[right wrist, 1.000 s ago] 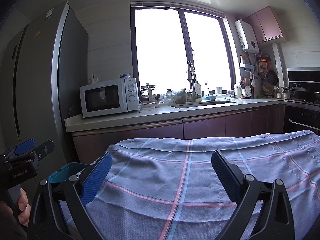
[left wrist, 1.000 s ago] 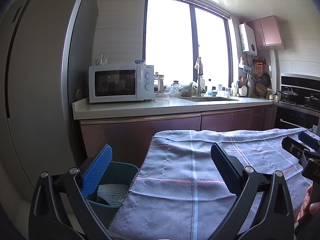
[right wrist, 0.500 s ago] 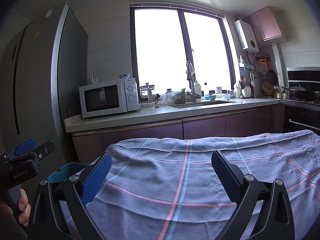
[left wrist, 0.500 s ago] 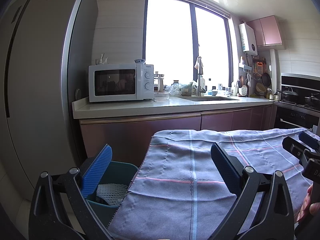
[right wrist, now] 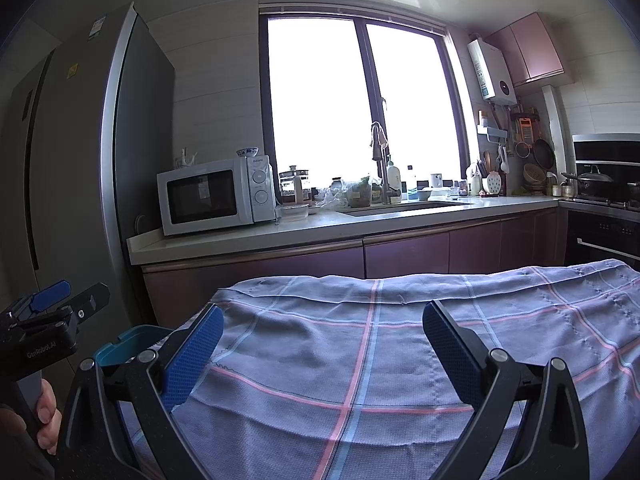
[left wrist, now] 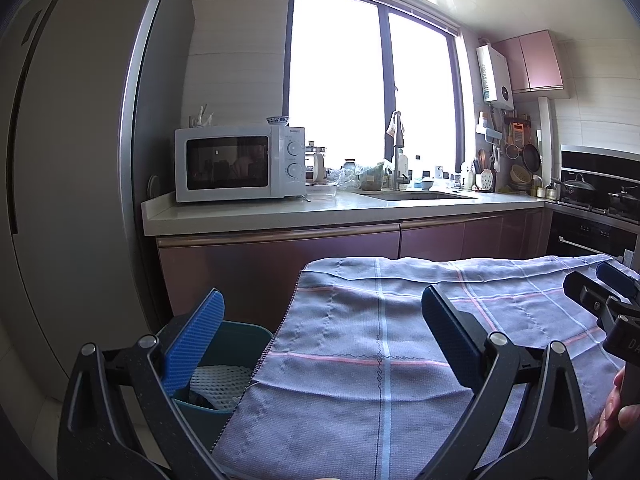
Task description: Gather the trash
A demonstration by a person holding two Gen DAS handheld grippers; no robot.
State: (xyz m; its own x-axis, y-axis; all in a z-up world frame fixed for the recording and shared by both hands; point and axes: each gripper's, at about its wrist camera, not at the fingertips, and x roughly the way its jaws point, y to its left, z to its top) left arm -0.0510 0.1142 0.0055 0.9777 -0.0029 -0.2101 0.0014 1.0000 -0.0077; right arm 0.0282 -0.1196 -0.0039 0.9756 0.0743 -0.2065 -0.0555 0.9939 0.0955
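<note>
Nearest, both grippers hover with jaws spread wide and nothing between their blue pads. Between the fingers of the left gripper [left wrist: 322, 338] and the right gripper [right wrist: 322, 340] lies a table draped in a grey-lilac checked cloth [left wrist: 400, 344] with pink and pale blue stripes; its surface is wrinkled. At the left view's right edge the right gripper shows as a dark body with a blue tip, a hand [left wrist: 618, 412] below it; in the right view the left gripper sits at the left edge, gripped by a hand [right wrist: 44, 420].

Just beside the cloth's near left edge stands a teal bin [left wrist: 236, 332], set lower than the tabletop and partly hidden by the left gripper's blue pad. Inside lies the trash: a white foam net sleeve [left wrist: 218, 380] with an open diamond mesh, crumpled on top of something dark that is too shadowed to identify. The right view catches only the bin's rim.

Farther off, pinkish cabinets carry a pale countertop [left wrist: 280, 212] with a white microwave [left wrist: 240, 168] at its left, a sink and tap to the right, beneath a bright window. A tall grey refrigerator [left wrist: 72, 160] fills the far left.
</note>
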